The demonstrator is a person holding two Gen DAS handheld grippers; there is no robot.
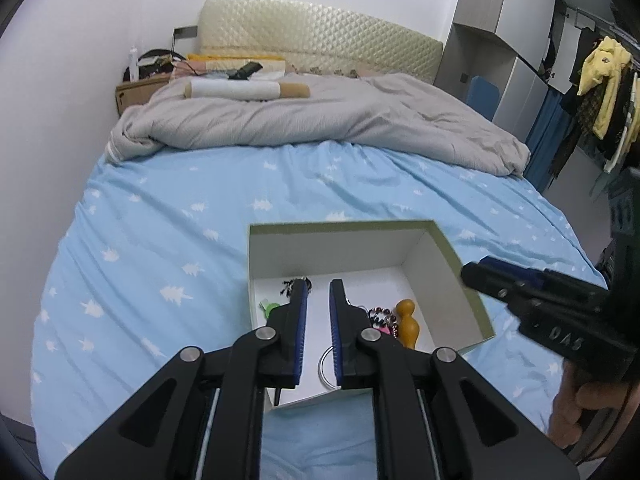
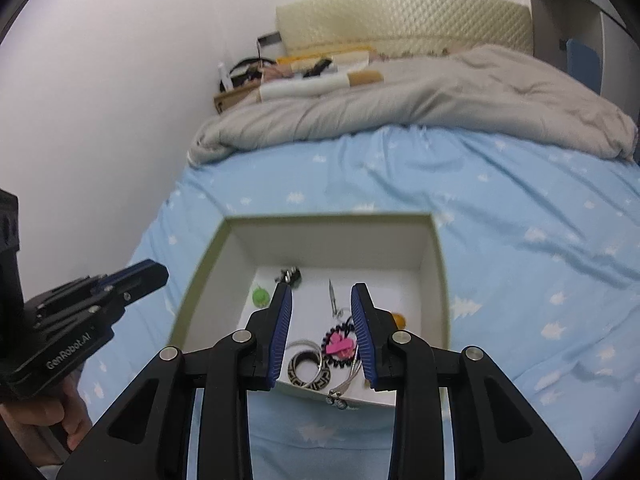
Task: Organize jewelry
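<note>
White box holds the jewelry; both grippers empty, jaws apart. Advise descending squarely over one piece, avoiding tangles.

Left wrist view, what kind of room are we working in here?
Most likely a bedroom: the open box of jewelry sits on a bed with a blue sheet, a rumpled grey duvet and padded headboard behind, and clothes hanging at right.

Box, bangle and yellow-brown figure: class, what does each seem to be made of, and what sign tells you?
Box: likely cardboard, matte white inside, olive outside; thin, straight-folded walls.
Bangle: unclear, maybe enamelled metal or resin; rigid ring with a black-and-cream pattern.
Figure: looks like polished wood or resin; smooth, warm yellow-brown, faint sheen.
</note>
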